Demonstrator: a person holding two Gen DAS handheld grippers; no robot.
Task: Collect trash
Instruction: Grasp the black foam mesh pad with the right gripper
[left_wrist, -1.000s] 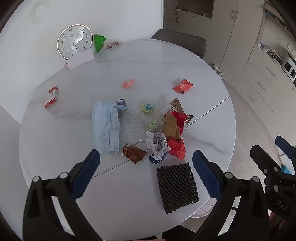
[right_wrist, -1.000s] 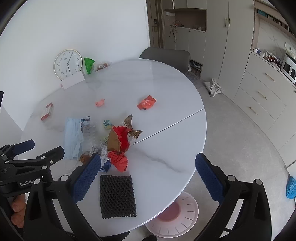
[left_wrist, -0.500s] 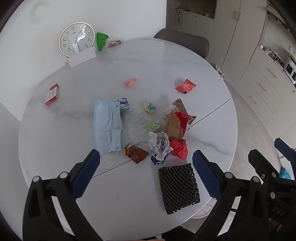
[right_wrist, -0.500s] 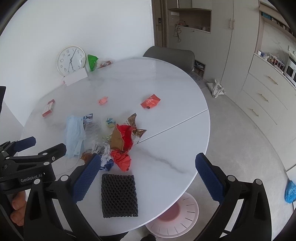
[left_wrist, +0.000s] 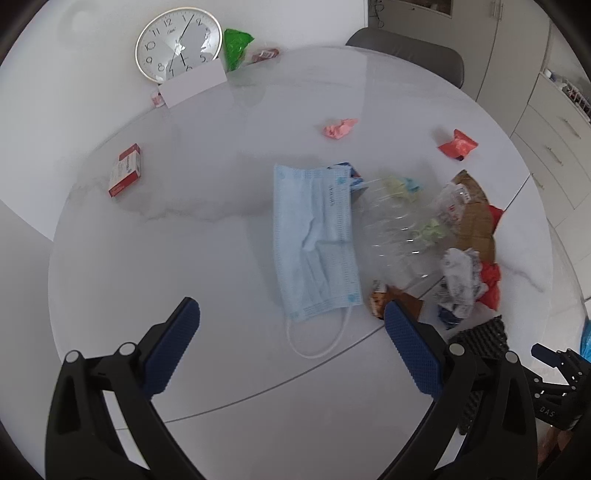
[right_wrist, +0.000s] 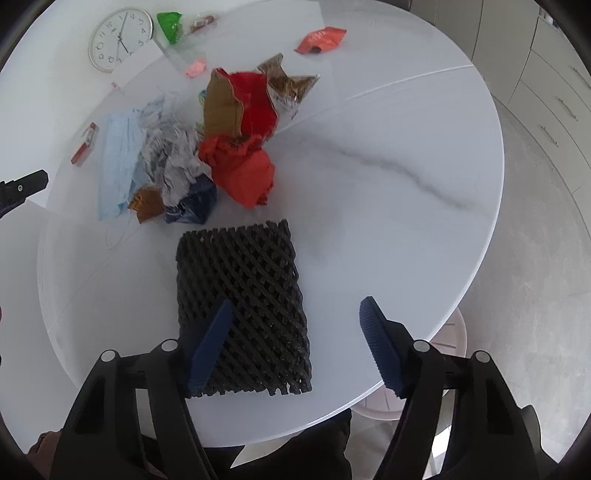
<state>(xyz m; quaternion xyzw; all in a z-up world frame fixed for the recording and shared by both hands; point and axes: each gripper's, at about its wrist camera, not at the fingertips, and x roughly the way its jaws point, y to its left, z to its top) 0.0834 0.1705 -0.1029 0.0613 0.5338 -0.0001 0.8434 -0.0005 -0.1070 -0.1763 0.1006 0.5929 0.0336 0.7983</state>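
Right hand-held gripper (right_wrist: 295, 343) over black foam net (right_wrist: 243, 306), jaws apart, just been closing, net's right half between them, not pinched yet. Left hand-held gripper (left_wrist: 291, 343) wide apart over blue face mask (left_wrist: 314, 243), loop at 12 o'clock of tips. Trash pile at 11 o'clock of net on tabletop (right_wrist: 388, 166). Risk: springy net slips or only one edge caught; mask lies flat, pads may skate over it.
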